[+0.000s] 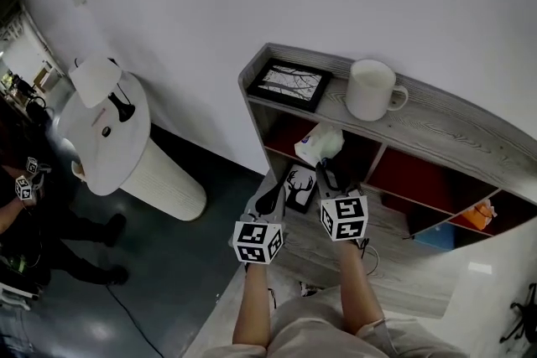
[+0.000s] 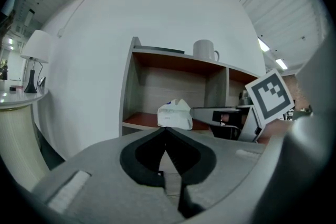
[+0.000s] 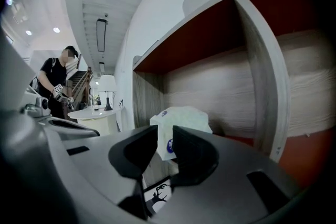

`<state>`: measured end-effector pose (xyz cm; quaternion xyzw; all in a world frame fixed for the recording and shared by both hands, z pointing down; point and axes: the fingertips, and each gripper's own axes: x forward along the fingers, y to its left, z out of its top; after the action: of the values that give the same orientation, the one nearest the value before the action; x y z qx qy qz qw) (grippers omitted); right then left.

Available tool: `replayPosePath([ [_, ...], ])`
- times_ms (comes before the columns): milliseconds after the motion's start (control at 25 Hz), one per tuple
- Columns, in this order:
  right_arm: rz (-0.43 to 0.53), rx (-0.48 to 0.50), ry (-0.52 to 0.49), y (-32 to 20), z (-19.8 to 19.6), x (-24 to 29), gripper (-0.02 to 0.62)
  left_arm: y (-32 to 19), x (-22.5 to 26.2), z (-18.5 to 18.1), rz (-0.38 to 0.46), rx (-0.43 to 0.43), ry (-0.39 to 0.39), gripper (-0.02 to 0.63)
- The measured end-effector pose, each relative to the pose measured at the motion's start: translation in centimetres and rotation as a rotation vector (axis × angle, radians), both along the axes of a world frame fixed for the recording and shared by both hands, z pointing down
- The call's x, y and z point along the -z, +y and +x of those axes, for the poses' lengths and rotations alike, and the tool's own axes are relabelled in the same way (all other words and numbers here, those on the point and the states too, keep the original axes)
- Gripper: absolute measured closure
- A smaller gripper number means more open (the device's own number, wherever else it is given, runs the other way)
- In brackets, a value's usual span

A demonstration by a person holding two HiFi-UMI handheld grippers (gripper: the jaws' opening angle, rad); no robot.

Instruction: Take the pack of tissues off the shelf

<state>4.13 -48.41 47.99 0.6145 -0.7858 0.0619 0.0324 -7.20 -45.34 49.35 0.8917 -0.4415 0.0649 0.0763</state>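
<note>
The pack of tissues [image 1: 319,145] sits in the upper left compartment of the shelf [image 1: 445,134], just beyond the spread, empty jaws of the right gripper [image 3: 164,138]. The left gripper [image 2: 166,131] has its jaws pressed together. The pack looks light, soft and crushable: pinch it gently across its wrapped middle

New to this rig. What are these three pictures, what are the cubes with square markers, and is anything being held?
A person holds a pair of tongs in each hand; the marked cubes are part of them. The head view looks down from the person's head; the other two views look along each tool. The left tongs are shut and empty. The right tongs are open, with the pack of tissues showing in their gap, not gripped. It sits in the shelf, whose top carries a mug and a framed picture.
</note>
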Motion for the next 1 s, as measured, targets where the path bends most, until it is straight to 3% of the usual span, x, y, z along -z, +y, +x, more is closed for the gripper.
replayPosePath([
  [280,-0.012,-0.023,0.063,-1.7,-0.1,-0.9,0.455,-1.3,-2.0,-0.4,-0.041,0.008,-0.009,0.598],
  [480,-0.036,-0.073,0.178,-2.6,-0.4,-1.2,0.423,-2.1,-2.6,-1.4,-0.055,0.031,-0.004,0.598],
  [640,-0.041,-0.103,0.188,-2.8,-0.3,-1.3,0.522,-2.2,-3.0,-2.0,-0.064,0.043,-0.001,0.598],
  [1000,-0.009,-0.098,0.150,-2.3,-0.2,-0.7,0.572,-1.8,-2.4,-2.6,-0.051,0.053,0.003,0.598],
])
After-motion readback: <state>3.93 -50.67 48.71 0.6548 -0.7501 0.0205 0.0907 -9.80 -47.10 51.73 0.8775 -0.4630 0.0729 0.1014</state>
